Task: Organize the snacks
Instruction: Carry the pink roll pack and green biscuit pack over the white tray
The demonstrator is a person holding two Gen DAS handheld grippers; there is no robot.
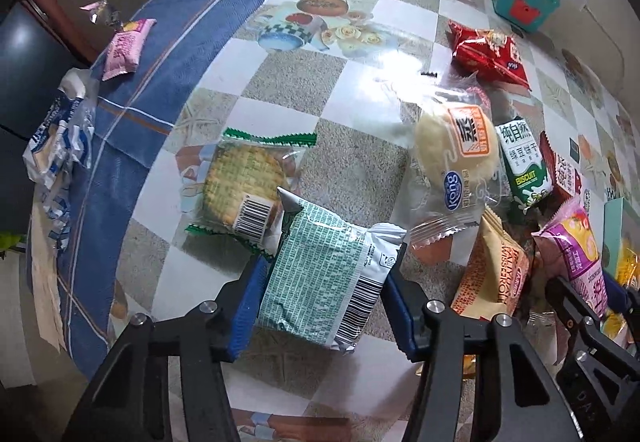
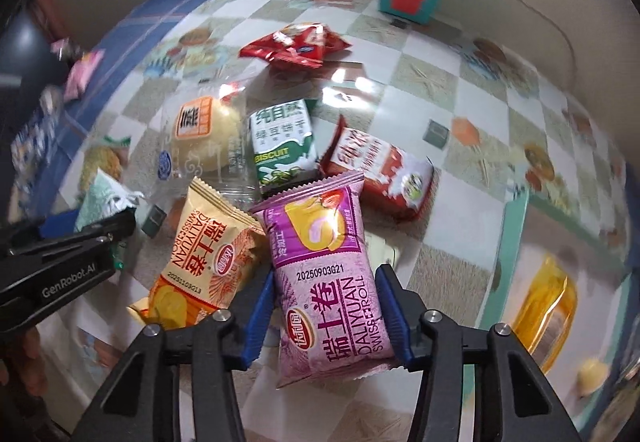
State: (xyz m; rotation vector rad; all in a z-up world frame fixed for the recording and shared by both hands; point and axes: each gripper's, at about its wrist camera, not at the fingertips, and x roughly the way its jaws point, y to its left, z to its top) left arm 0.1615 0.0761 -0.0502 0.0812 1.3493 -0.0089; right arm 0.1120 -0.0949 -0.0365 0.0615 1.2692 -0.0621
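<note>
Purple Swiss roll packet (image 2: 326,270) lengthwise between right hand-held gripper (image 2: 328,316) pads.

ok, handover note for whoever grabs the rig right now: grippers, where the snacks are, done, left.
Left gripper: shut on the green-printed packet, above the round cracker pack.
Right gripper: shut on the purple swiss roll.
On the checkered tablecloth: orange swiss roll, green biscuit pack, bun, brown-red pack, red pack. Pink packet lies apart on the blue cloth.
Done: both picks gripped.
Left: place both, then sort the rest; I can't tell the destination.
</note>
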